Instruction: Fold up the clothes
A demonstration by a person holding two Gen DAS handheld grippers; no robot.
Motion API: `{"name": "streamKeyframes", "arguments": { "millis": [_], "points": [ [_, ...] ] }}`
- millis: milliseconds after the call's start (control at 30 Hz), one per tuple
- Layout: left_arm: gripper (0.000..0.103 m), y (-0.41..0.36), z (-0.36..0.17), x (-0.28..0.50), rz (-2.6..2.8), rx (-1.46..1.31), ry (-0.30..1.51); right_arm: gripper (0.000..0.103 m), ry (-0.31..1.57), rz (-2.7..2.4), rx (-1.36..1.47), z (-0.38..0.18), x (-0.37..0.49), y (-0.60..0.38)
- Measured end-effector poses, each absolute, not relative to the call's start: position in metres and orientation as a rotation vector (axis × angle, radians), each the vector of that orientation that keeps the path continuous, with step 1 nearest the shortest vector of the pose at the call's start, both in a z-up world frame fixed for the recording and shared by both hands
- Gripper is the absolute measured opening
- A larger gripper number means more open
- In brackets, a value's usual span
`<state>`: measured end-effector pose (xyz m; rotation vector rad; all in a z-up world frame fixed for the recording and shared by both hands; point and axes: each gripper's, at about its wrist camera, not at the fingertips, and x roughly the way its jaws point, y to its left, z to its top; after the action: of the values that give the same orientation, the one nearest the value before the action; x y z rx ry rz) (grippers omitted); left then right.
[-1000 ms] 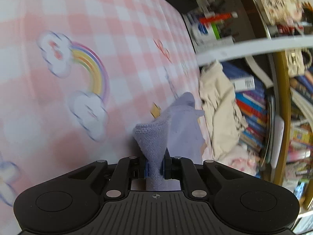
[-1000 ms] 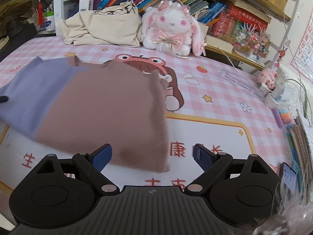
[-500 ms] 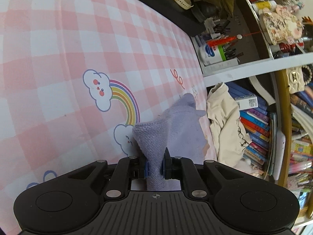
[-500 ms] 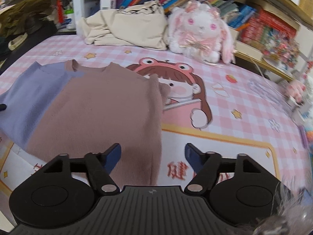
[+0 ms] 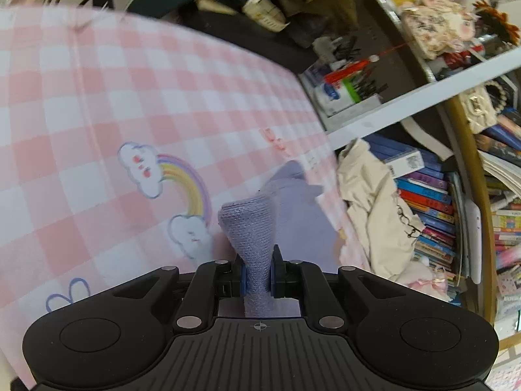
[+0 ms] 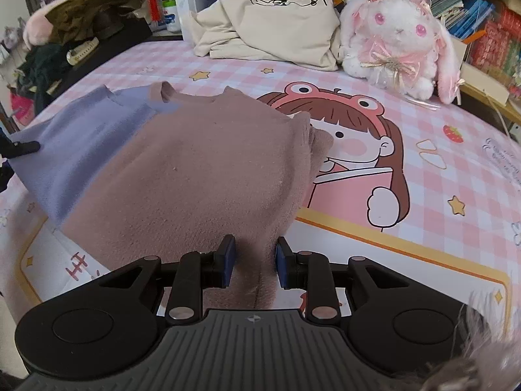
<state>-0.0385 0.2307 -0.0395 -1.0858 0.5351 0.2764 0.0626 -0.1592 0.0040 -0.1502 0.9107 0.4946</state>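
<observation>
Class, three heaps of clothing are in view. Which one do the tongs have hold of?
The purple-and-brown sweater, spread flat; the cream garment and dark green pile lie crumpled and untouched.

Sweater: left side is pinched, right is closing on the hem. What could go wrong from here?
1. The right hand-held gripper has brown hem between its jaws but they look not fully closed; lifting now may drop it.
2. The left hand-held gripper holds only a narrow bunch of the sweater, which could slip or skew the fold.
</observation>
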Motion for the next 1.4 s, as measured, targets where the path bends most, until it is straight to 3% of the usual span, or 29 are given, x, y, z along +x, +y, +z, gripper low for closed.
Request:
{"name": "streamKeyframes", "arguments": {
  "millis": [500, 700, 800, 867, 933, 967, 1167, 1300, 1333, 1367, 1400],
  "points": [
    [0.01, 0.116, 0.073, -0.025, 0.044, -0.763, 0.429, 0.025, 0.903, 0.611, -0.087, -0.004, 0.075, -0.176],
    [0.012, 0.023, 0.053, -0.013, -0.094, -0.552, 0.598, 0.025, 0.901, 0.65, -0.043, -0.008, 0.079, -0.184],
    [0.032, -0.02, 0.03, -0.001, -0.174, -0.43, 0.744, 0.025, 0.928, 0.671, 0.02, -0.011, 0.084, -0.193],
    [0.057, -0.025, 0.022, 0.001, -0.182, -0.442, 0.765, 0.026, 0.94, 0.695, 0.052, -0.012, 0.087, -0.2],
    [0.069, -0.023, 0.019, 0.001, -0.181, -0.486, 0.761, 0.028, 0.961, 0.719, 0.1, -0.013, 0.09, -0.209],
    [0.07, -0.021, 0.019, 0.002, -0.183, -0.519, 0.768, 0.028, 0.977, 0.723, 0.128, -0.013, 0.092, -0.214],
    [0.07, -0.001, 0.038, -0.015, -0.296, -0.681, 0.687, 0.034, 0.997, 0.717, 0.249, 0.001, 0.097, -0.249],
    [0.068, 0.025, 0.058, -0.034, -0.198, -0.627, 0.558, 0.067, 1.005, 0.759, 0.401, 0.02, 0.106, -0.264],
    [0.064, 0.03, 0.059, -0.037, -0.147, -0.574, 0.561, 0.069, 1.009, 0.776, 0.441, 0.024, 0.108, -0.266],
    [0.04, 0.033, 0.059, -0.038, -0.117, -0.516, 0.577, 0.069, 1.018, 0.801, 0.466, 0.027, 0.111, -0.262],
    [0.028, 0.033, 0.056, -0.036, -0.106, -0.46, 0.602, 0.07, 1.027, 0.825, 0.49, 0.029, 0.114, -0.257]
  ]
}}
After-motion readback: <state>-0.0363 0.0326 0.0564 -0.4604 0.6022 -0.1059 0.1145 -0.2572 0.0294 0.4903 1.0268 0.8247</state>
